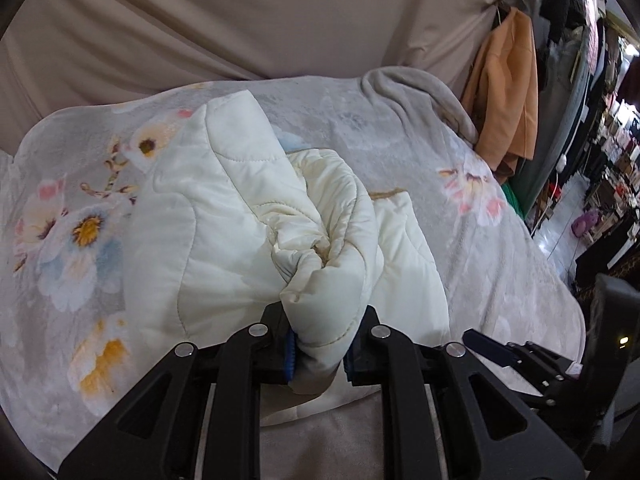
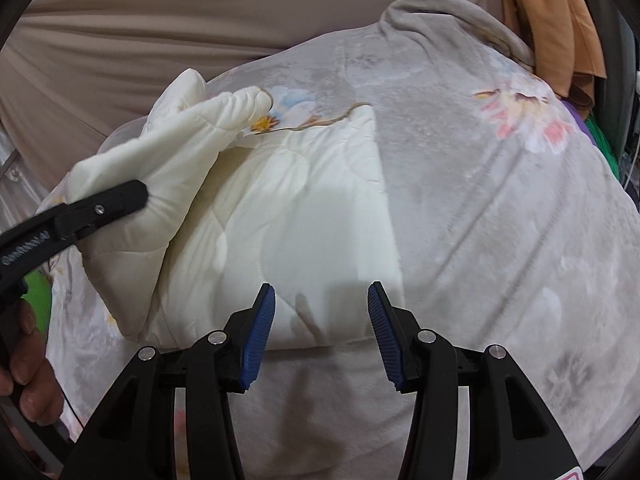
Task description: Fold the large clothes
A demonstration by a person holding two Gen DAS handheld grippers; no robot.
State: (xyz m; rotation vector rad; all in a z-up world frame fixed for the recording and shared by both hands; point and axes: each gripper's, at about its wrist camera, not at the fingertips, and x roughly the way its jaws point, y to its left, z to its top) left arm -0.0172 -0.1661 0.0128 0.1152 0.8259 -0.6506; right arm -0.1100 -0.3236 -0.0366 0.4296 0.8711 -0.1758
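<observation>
A cream quilted jacket [image 1: 224, 216] lies on a bed with a grey floral blanket [image 1: 360, 120]. My left gripper [image 1: 320, 344] is shut on a bunched fold of the jacket, a sleeve or edge, and holds it lifted above the rest. In the right wrist view the left gripper [image 2: 120, 200] shows at the left, clamping that lifted cream fold [image 2: 172, 140]. My right gripper [image 2: 322, 320] is open and empty, hovering just above the near edge of the jacket [image 2: 300, 216], which lies flat on the blanket [image 2: 480, 200].
A beige curtain [image 1: 240, 20] hangs behind the bed. An orange garment [image 1: 508, 96] hangs at the bed's far right corner. Cluttered shelves and floor [image 1: 608, 184] lie beyond the right edge. A person's hand [image 2: 24, 356] grips the left handle.
</observation>
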